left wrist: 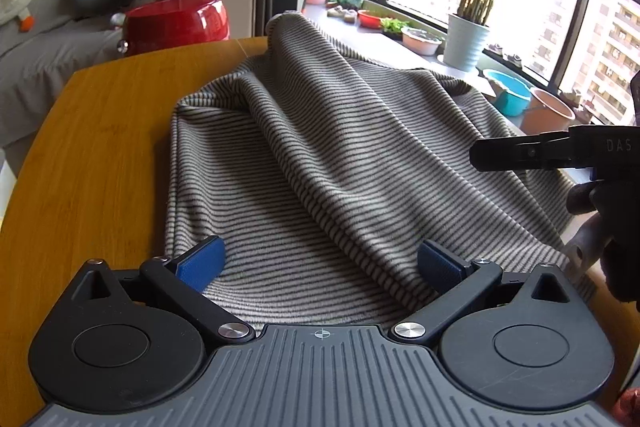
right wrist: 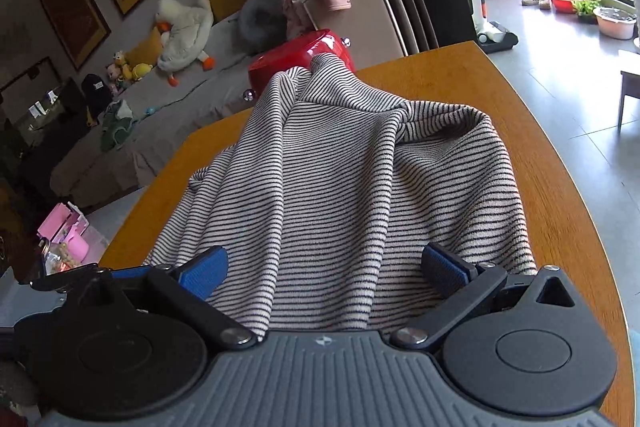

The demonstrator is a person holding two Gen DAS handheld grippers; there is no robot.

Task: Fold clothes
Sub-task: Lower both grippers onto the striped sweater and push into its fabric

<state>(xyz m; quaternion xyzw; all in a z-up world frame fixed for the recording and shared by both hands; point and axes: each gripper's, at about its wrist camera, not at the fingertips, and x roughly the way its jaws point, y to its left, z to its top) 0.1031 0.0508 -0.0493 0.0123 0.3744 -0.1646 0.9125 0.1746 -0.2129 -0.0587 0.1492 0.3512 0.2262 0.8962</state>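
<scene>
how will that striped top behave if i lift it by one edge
The striped top will probably be floppy: it already lies on the wooden table in soft ridges and drapes. It looks like a thick knit, so likely not slippery. Lifted by one edge, the rest would probably sag and drag.

Grey garment (left wrist: pixel 320 155) with thin dark stripes, honey-orange table (left wrist: pixel 100 131), blue-padded claw (left wrist: pixel 320 261), red tub (left wrist: pixel 176 21)

The striped garment (left wrist: pixel 320 155) lies bunched on the bench (left wrist: pixel 104 131). Both tools sit at its near edge, left tool (left wrist: pixel 320 263) beside right tool (right wrist: pixel 324 267). A stool (left wrist: pixel 176 23) stands behind the bench.
</scene>
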